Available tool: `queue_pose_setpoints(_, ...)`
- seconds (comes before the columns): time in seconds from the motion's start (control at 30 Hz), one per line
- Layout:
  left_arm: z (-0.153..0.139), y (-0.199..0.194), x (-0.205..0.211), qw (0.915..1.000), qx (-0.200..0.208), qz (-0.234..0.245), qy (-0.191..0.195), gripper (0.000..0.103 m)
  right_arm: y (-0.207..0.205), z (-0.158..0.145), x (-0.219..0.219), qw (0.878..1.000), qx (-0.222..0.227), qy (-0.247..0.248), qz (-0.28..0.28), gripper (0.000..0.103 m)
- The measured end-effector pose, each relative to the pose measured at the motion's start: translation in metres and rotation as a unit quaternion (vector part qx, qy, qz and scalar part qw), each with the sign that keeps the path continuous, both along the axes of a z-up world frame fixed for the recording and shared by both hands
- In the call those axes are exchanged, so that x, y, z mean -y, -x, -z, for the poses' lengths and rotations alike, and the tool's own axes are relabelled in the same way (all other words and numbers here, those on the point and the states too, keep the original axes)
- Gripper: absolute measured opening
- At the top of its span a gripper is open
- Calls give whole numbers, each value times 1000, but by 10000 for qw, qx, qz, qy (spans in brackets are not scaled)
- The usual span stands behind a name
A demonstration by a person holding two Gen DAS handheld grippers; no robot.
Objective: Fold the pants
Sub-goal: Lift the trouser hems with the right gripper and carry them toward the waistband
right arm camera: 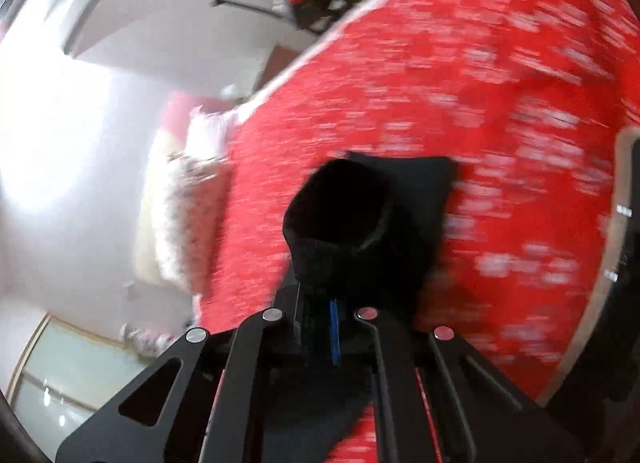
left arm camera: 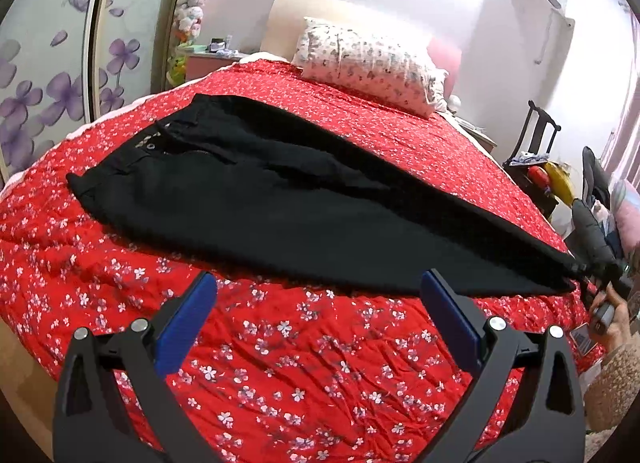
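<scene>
Black pants (left arm camera: 256, 199) lie flat across the red floral bedspread (left arm camera: 280, 363), waistband at the left, legs tapering to the right bed edge. My left gripper (left arm camera: 320, 311) is open and empty, hovering over the bedspread just in front of the pants. My right gripper (left arm camera: 600, 275) shows at the far right of the left wrist view, at the leg hems. In the blurred, rotated right wrist view my right gripper (right arm camera: 320, 303) is shut on the pants' leg end (right arm camera: 340, 215), which bunches in front of the jaws.
A floral pillow (left arm camera: 372, 67) lies at the head of the bed. A wardrobe with purple flower doors (left arm camera: 44, 75) stands to the left. A black chair with clutter (left arm camera: 540, 167) stands beside the bed's right edge. White wall unit (left arm camera: 532, 3) at the back right.
</scene>
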State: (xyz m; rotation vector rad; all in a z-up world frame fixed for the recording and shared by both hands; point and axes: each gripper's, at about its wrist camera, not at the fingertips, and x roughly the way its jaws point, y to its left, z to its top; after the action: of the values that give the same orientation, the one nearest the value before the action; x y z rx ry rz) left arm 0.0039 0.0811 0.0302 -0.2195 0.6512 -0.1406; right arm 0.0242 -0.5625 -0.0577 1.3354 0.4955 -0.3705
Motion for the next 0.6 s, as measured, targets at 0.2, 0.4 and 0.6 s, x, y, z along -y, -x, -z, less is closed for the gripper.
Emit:
queue_pose_setpoints(0.2,-4,3,-1,9997,173,-151,52,101,-5,-4,-10,9980,-359,328,-414,15)
queue_pose_setpoints(0.4,0,-2,-15,9981,133,-356,491,101,2,-46,-51,9958,274,439,-748,60)
queue_pose_setpoints(0.6,6,-13,-6,9989,-330,-86,312,101,-70,-25,-145,9672,771,-908,-2244,49)
